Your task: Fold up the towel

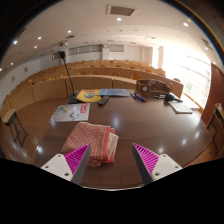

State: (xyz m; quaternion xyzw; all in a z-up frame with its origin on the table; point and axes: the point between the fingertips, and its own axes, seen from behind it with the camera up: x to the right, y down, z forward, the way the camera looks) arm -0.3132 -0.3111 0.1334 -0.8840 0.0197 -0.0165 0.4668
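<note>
The gripper (pixel 110 160) hangs above a dark worktop (pixel 140 125), its fingers spread wide with nothing between them, the pink pads (pixel 77 156) facing each other. The towel (pixel 92 140) (a pink and cream patterned one, lying in a rumpled bunch) sits on the worktop just ahead of the left finger, its near edge beside that finger's tip. Beyond it to the left lies a white sheet (pixel 70 113). Farther off is a blue and yellow mat (pixel 100 95), and to the far right some dark equipment (pixel 155 88). A tripod (pixel 66 72) stands at the far left.
</note>
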